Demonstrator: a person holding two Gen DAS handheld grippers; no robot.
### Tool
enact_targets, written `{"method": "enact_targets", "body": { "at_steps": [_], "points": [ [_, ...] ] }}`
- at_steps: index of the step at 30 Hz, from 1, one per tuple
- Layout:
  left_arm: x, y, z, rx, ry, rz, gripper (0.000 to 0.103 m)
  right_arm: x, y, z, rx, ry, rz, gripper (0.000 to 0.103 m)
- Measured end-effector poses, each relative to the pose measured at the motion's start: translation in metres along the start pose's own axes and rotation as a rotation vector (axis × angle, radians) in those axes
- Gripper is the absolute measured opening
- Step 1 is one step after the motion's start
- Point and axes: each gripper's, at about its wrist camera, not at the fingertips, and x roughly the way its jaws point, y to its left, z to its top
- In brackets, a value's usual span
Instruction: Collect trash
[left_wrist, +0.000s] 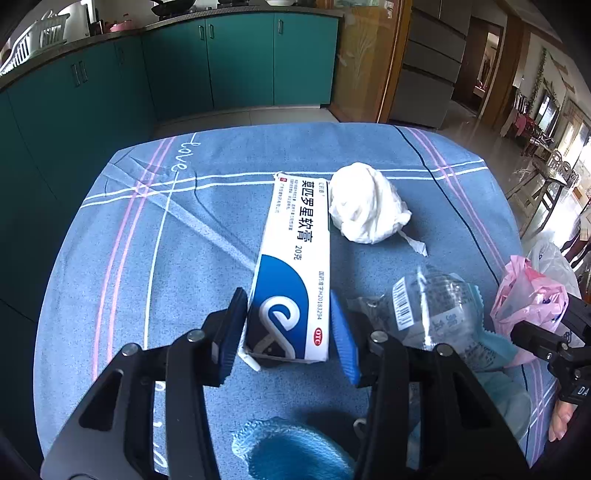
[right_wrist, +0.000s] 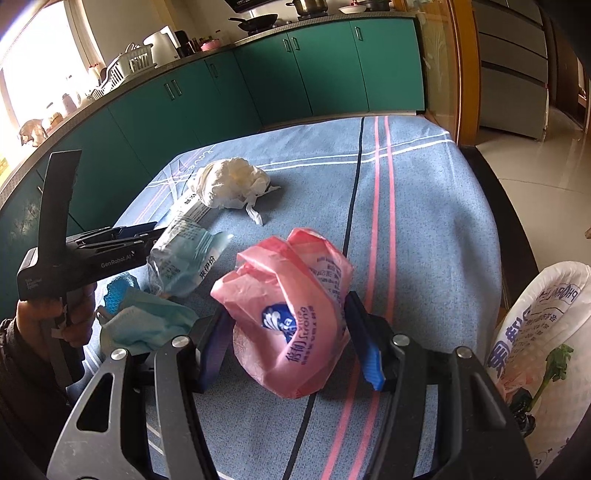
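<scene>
Left wrist view, ointment box (left_wrist: 291, 266) lengthwise between left hand-held gripper (left_wrist: 290, 332) fingers, pointing away

blue striped tablecloth (left_wrist: 207, 236) | teal cabinets (right_wrist: 303, 74) | white dish rack (right_wrist: 125, 68) | black pan (right_wrist: 256, 20)

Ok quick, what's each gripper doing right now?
Left gripper: jaws around the ointment box; firm contact cannot be told.
Right gripper: jaws around the pink wrapper; firm grip cannot be told.
</scene>
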Motion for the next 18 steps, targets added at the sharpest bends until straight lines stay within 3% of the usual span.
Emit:
{"method": "enact_targets", "body": {
  "at_steps": [8,16,18],
  "points": [
    [-0.016,0.004,-0.009,-0.001,-0.016,0.014,0.044,0.000,0.000,0.000,-0.003,-0.001,-0.002,0.060],
    [-0.069,0.017,-0.017,-0.049,-0.149,0.011,0.041,-0.001,-0.001,0.000,-0.002,-0.002,-0.003,0.060],
    [-0.073,0.021,-0.017,-0.063,-0.149,0.007,0.041,-0.001,-0.001,0.000,-0.005,-0.002,-0.005,0.060]
  ]
}}
